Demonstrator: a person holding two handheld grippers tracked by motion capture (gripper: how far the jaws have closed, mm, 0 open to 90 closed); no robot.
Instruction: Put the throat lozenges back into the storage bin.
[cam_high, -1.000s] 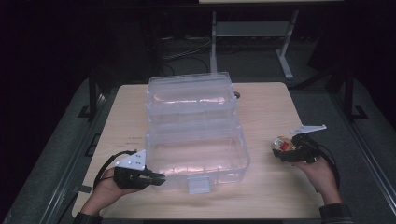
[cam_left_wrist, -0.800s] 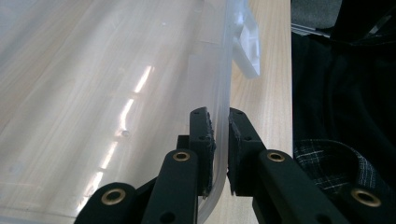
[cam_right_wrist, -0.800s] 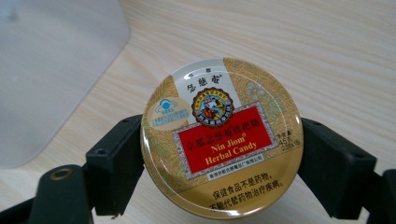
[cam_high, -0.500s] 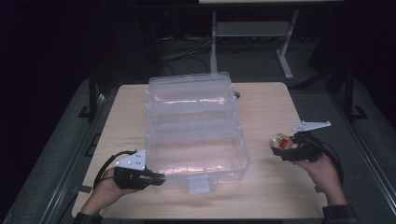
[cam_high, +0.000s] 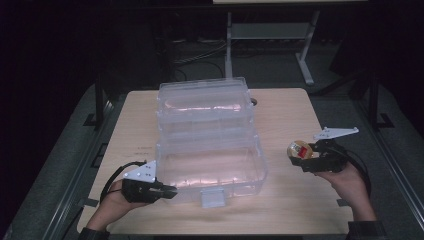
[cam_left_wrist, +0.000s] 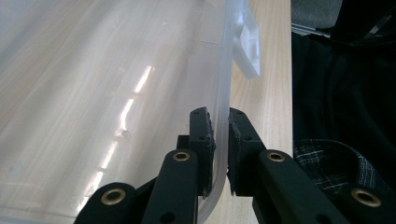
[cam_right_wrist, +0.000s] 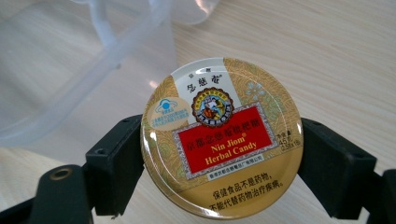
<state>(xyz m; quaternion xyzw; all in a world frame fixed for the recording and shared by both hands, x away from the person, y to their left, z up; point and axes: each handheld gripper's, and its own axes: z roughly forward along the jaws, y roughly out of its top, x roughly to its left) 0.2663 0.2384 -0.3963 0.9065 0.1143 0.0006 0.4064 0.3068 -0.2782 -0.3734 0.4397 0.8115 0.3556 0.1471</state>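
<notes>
Nearest, bottom left of the high view: left hand (cam_high: 107, 207), forearm cut off by the frame edge, holding the left gripper (cam_high: 167, 191). Its jaws are narrow, pinching the front wall of the clear plastic box (cam_high: 210, 172) at the near-left corner; the left gripper view shows that wall (cam_left_wrist: 223, 93) sandwiched between the two pads. Box latch tab (cam_high: 210, 198) sticks out at front centre, blurred in the left gripper view's upper right. A dark plaid sleeve (cam_left_wrist: 327, 163) sits at the lower right there, half hidden behind the jaw.

Lower right of the high view: right hand (cam_high: 347, 185), wrist cut off at the bottom, with the right gripper (cam_high: 300, 155) raised over the wooden table (cam_high: 285, 115), apart from the box. Jaws clamp a round gold candy tin (cam_right_wrist: 222, 137) by its sides; label reads "Nin Jiom Herbal Candy", smaller print hard to read. Tin's underside hidden.

Farther back, the box's open lid (cam_high: 202, 102) stands stepped behind the base. A small dark thing at its right rear is mostly hidden. Beyond the table, a metal stand (cam_high: 305, 65) and floor cables (cam_high: 200, 57) fade into dark.
</notes>
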